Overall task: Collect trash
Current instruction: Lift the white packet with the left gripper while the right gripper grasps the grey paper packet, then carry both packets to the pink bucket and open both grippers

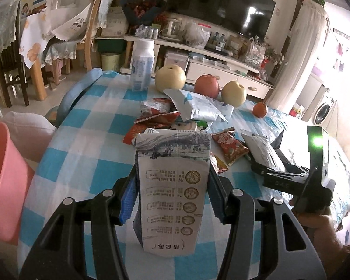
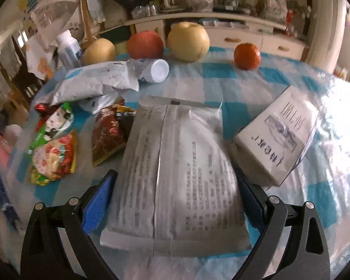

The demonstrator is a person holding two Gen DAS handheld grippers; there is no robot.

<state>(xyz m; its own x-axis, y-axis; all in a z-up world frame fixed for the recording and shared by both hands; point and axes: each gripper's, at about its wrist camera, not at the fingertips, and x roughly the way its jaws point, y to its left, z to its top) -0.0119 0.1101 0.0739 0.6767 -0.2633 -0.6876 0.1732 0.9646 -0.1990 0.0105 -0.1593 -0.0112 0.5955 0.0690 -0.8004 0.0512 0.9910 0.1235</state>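
Dark television (image 1: 221,2) above cluttered white cabinet (image 1: 221,67)

Table (image 1: 81,140) w/ blue-white check cloth. Far edge, L to R: upright white bottle (image 1: 142,64), pear (image 1: 170,78), red apple (image 1: 207,85), 2nd pear (image 1: 233,93), tangerine (image 1: 260,110). Mid: heap of red snack wrappers (image 2: 107,135) and white pouches (image 2: 98,81); small white bottle (image 2: 155,71) on its side. Milk carton (image 2: 277,137) lying flat, right.

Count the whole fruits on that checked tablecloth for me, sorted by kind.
Yellow pears: 2
Red apple: 1
Orange: 1
Total: 4
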